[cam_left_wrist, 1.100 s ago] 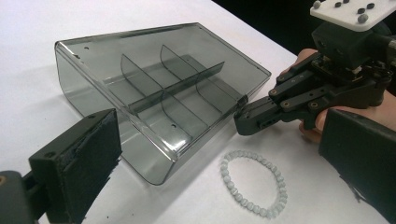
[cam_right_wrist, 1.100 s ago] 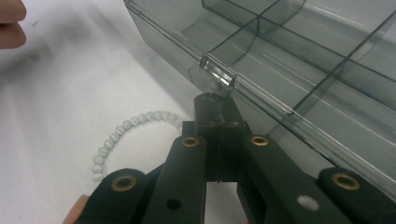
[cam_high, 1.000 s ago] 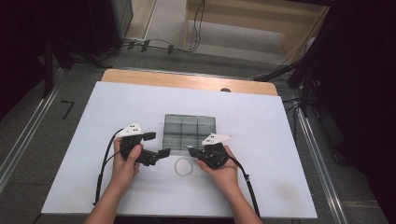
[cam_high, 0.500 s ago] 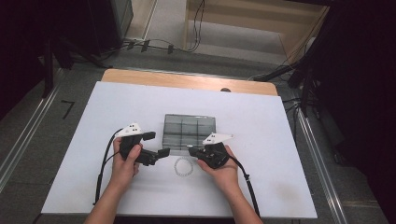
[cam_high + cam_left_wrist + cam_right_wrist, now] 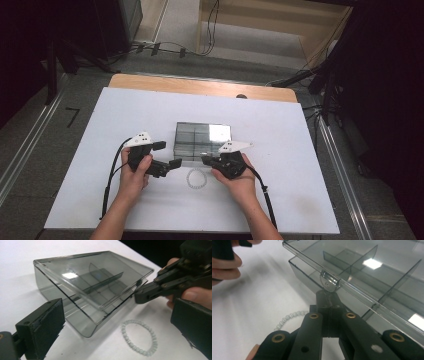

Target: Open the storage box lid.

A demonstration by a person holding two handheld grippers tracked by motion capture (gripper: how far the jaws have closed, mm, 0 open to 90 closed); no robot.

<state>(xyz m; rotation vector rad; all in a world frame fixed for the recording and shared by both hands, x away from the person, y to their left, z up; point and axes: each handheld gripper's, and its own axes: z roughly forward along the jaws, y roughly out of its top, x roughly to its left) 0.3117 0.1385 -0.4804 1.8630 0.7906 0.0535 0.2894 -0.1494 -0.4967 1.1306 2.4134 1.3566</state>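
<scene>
Our right gripper point(image 5: 329, 298) has its jaws closed under the latch point(image 5: 329, 283) of the smoky box's lid point(image 5: 95, 277), prying it up. Our left gripper point(image 5: 120, 322), jaws apart and empty, waits beside the box point(image 5: 202, 142), ready for the bead bracelet point(image 5: 138, 337) just ahead of it

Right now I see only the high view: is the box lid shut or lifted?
Observer: Lifted. The left gripper view shows the lid with its front edge raised off the box.
Operator: What is the right gripper doing?
Observer: The right gripper has its jaws shut, with the tips right under the latch on the lid's front edge.
Operator: And the left gripper?
Observer: The left gripper is open, with nothing pressed between its pads.
</scene>
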